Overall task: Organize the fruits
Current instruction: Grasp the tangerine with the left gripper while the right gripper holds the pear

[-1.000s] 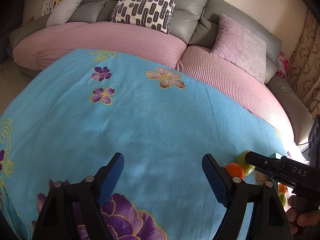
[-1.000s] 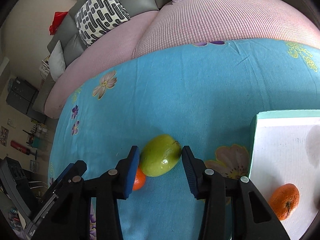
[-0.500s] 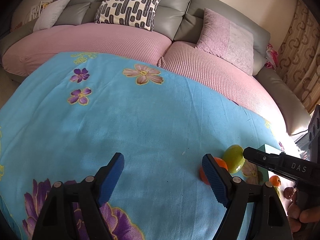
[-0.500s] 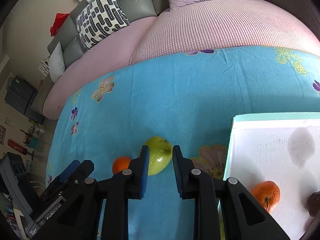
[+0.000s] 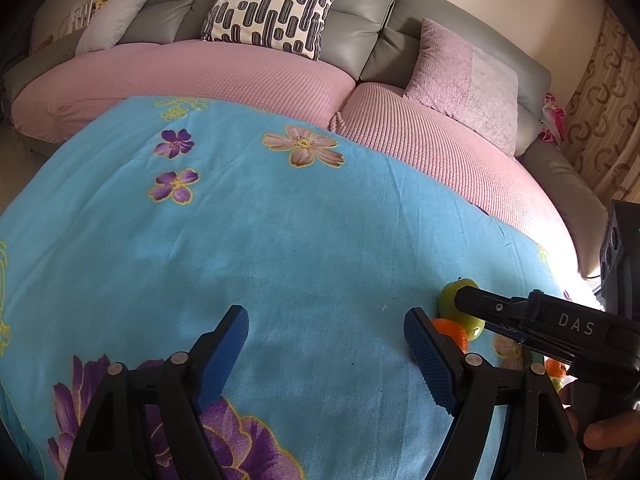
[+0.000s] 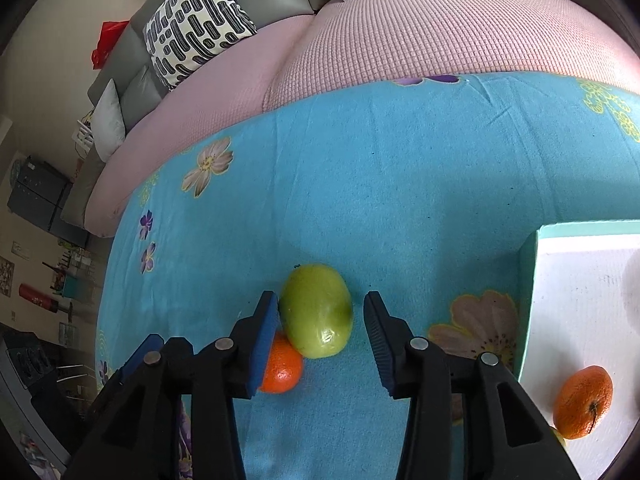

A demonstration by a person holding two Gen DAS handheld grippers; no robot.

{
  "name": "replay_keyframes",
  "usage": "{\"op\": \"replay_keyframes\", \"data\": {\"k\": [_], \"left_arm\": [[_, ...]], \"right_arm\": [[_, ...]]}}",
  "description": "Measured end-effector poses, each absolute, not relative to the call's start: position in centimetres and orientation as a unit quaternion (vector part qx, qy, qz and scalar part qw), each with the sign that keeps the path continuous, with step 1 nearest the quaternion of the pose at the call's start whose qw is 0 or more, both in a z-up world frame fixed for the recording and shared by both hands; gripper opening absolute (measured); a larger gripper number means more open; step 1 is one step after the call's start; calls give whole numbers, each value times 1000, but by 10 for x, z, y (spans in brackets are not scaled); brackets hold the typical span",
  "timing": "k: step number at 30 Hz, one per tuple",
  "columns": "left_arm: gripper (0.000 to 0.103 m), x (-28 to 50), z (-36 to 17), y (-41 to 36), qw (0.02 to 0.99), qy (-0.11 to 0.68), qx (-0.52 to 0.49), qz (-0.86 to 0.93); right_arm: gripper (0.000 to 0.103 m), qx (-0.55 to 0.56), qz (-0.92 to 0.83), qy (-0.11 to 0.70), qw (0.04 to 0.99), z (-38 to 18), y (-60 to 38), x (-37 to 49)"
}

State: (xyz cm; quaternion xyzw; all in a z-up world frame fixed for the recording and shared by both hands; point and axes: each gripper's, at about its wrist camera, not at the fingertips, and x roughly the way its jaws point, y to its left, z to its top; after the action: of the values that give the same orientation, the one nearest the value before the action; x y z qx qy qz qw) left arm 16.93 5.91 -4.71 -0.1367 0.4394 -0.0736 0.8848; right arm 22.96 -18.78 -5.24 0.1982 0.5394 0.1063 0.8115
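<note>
Tray with orange shows only rightward.

Before you, the cloth lies in front of the sofa. On it, a mango touches an orange behind-left; to your right, the tray holds another orange.

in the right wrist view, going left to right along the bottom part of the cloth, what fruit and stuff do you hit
orange on the cloth → green fruit between the open fingers of the right hand-held gripper → pink flower print → tray rim → orange in the tray
</note>
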Motion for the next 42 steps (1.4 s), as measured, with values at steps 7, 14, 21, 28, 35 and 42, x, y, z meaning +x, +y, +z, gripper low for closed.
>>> {"op": "replay_keyframes", "data": {"k": [7,14,21,28,35,42], "left_arm": [[83,170,-49,58,883,443,-136,-79],[83,169,-46,34,877,445,-129,-124],[73,171,-46,2,869,452,-115,-164],[64,176,-59,-12,862,467,-106,-165],[41,173,-61,-31,861,471,-70,-177],[40,169,-58,-29,863,470,-70,-171]], "right_arm": [[42,192,94,531,820,-53,-189,225],[42,171,64,480,858,-20,-211,192],[42,164,30,419,893,15,-229,139],[42,176,-19,393,902,22,-252,96],[42,188,-30,391,901,20,-265,81],[42,183,-32,385,904,21,-272,74]]}}
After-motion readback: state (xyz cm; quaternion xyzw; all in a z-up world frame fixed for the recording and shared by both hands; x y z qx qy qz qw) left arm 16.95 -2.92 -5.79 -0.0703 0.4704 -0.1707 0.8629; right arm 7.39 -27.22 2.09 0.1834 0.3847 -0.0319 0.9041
